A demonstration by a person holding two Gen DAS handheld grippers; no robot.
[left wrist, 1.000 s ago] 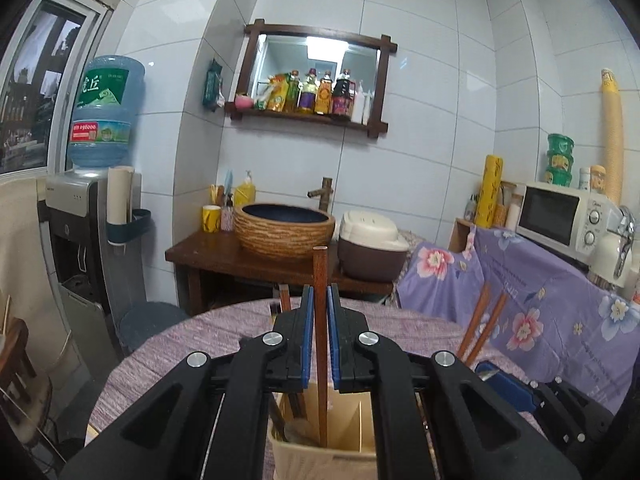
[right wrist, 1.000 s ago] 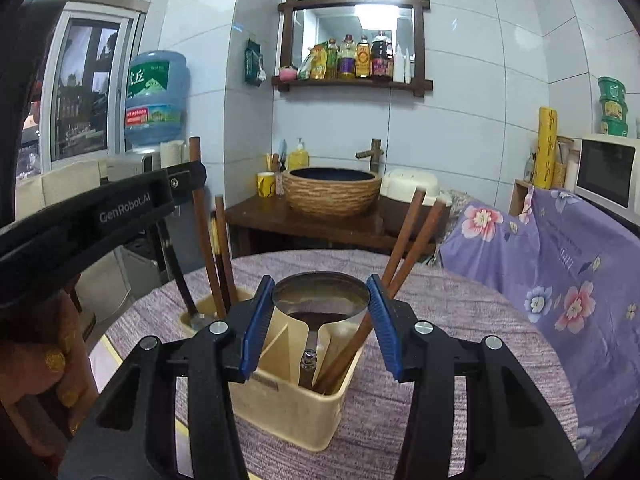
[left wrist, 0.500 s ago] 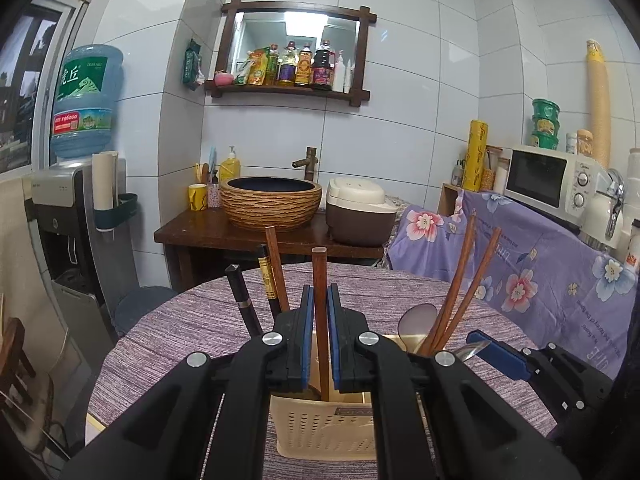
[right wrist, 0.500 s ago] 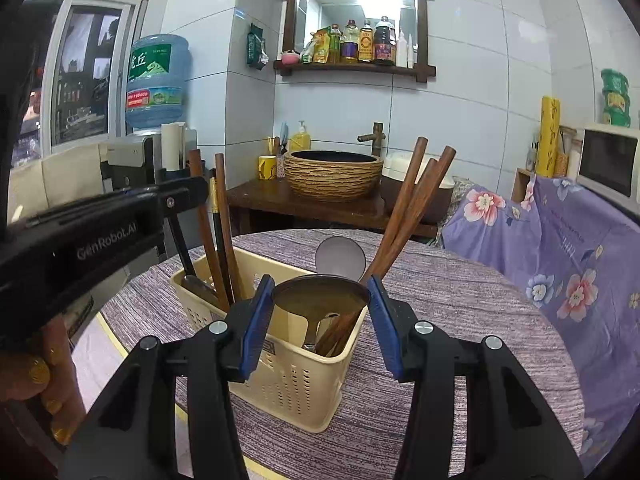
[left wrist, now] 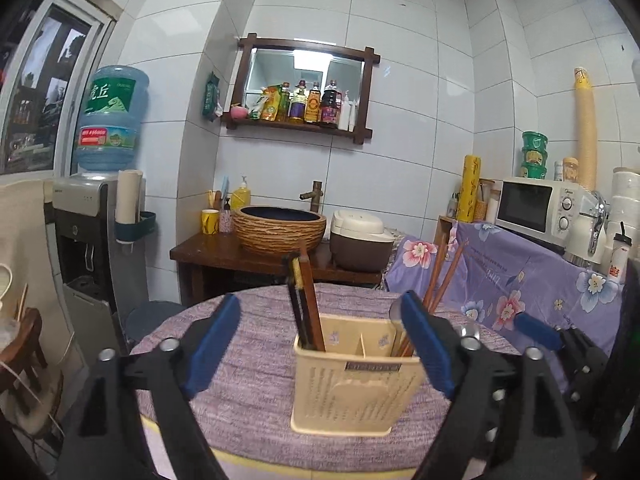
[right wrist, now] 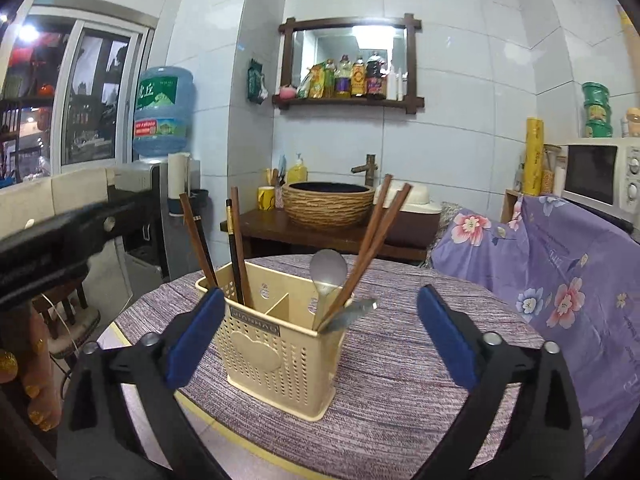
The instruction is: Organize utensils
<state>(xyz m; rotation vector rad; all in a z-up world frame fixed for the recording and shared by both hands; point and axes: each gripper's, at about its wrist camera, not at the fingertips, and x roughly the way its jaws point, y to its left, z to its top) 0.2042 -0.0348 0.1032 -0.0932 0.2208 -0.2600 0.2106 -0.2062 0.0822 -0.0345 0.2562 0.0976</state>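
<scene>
A cream plastic utensil caddy [left wrist: 352, 384] [right wrist: 276, 336] stands on the round table with a purple woven cloth [right wrist: 400, 360]. Its left compartment holds dark and brown chopsticks [left wrist: 306, 300] [right wrist: 236, 248]. Its right compartment holds brown chopsticks [right wrist: 372, 236] [left wrist: 442, 276], a metal spoon [right wrist: 328, 270] and another metal utensil [right wrist: 352, 312]. My left gripper [left wrist: 320, 344] is open and empty, just in front of the caddy. My right gripper [right wrist: 320, 336] is open and empty, its jaws wide on either side of the caddy. The right gripper also shows in the left wrist view [left wrist: 536, 330].
Behind the table stand a wooden stand with a woven basin [left wrist: 280, 230] and a rice cooker [left wrist: 360, 244]. A water dispenser [left wrist: 92, 240] is at the left. A counter under a floral purple cloth [left wrist: 520, 280] with a microwave [left wrist: 536, 208] is at the right.
My left gripper has let go of the brown chopstick, which now stands in the caddy's left compartment, and has opened wide. My right gripper has released the spoon, opened and drawn back.
</scene>
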